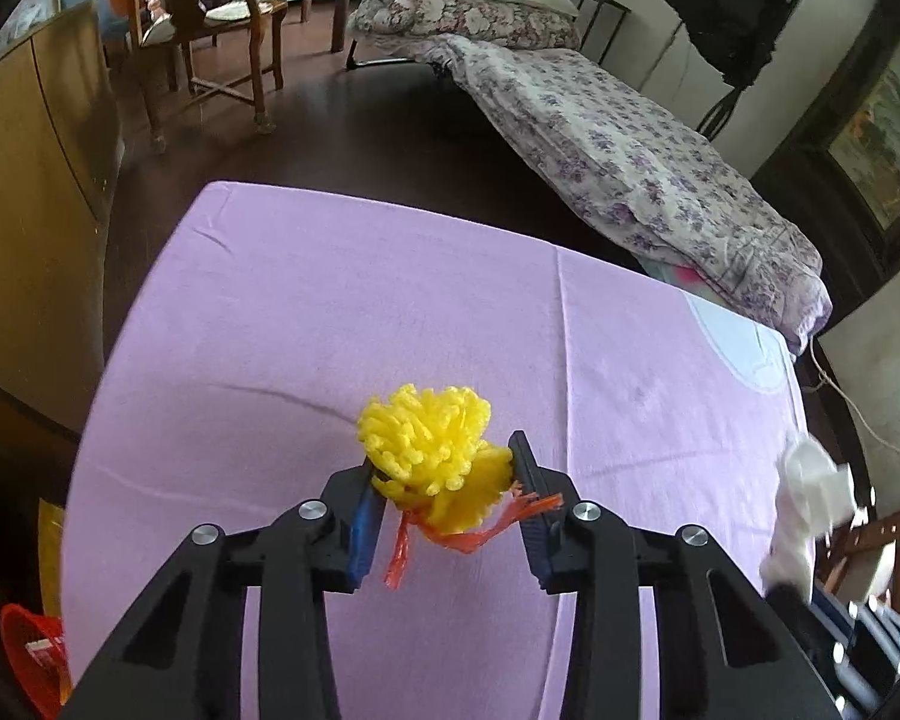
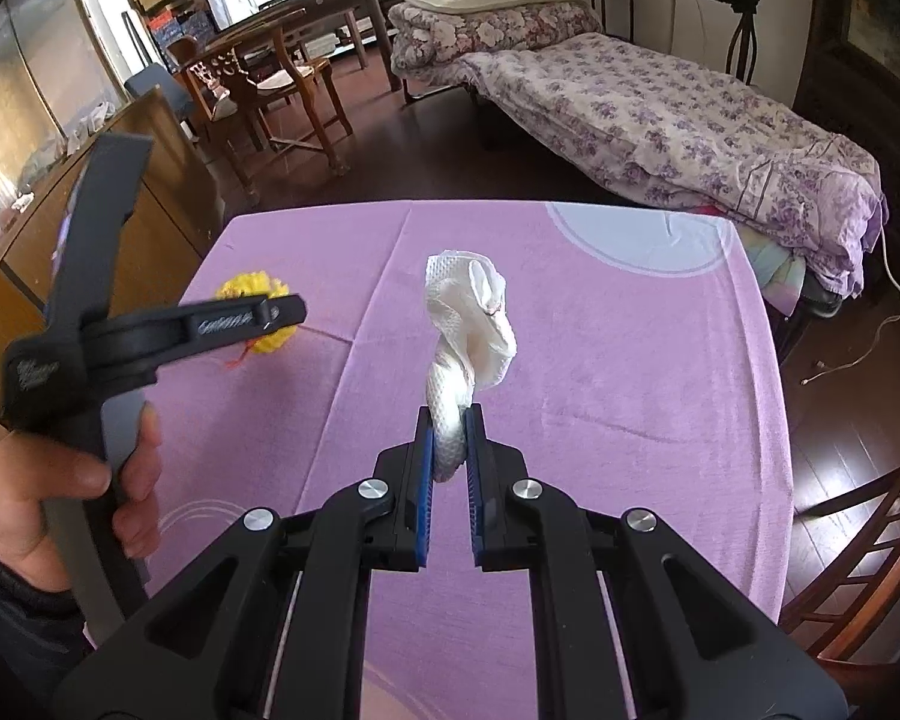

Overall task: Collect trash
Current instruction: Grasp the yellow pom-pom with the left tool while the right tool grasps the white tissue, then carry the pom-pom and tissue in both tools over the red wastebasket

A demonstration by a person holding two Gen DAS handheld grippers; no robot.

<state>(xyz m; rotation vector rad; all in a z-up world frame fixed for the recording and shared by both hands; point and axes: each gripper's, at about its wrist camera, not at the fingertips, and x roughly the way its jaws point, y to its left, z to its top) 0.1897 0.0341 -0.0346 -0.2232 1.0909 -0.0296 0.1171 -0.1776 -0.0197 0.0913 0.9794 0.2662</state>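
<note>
My left gripper (image 1: 444,456) is shut on a yellow foam net (image 1: 429,441) with an orange mesh tail, held just above the purple tablecloth (image 1: 330,312). My right gripper (image 2: 450,420) is shut on a crumpled white tissue (image 2: 471,324) that stands up out of the jaws, above the cloth (image 2: 600,360). In the right wrist view the left gripper (image 2: 282,315) is at the left with the yellow net (image 2: 252,288) in its tip. In the left wrist view the tissue (image 1: 807,498) shows at the right edge.
A red mesh basket (image 1: 33,654) sits low at the left of the table. A wooden cabinet (image 1: 36,192) stands at the left, a bed with a floral quilt (image 2: 690,114) behind the table, wooden chairs (image 2: 270,84) further back, and a chair (image 2: 864,558) at the right.
</note>
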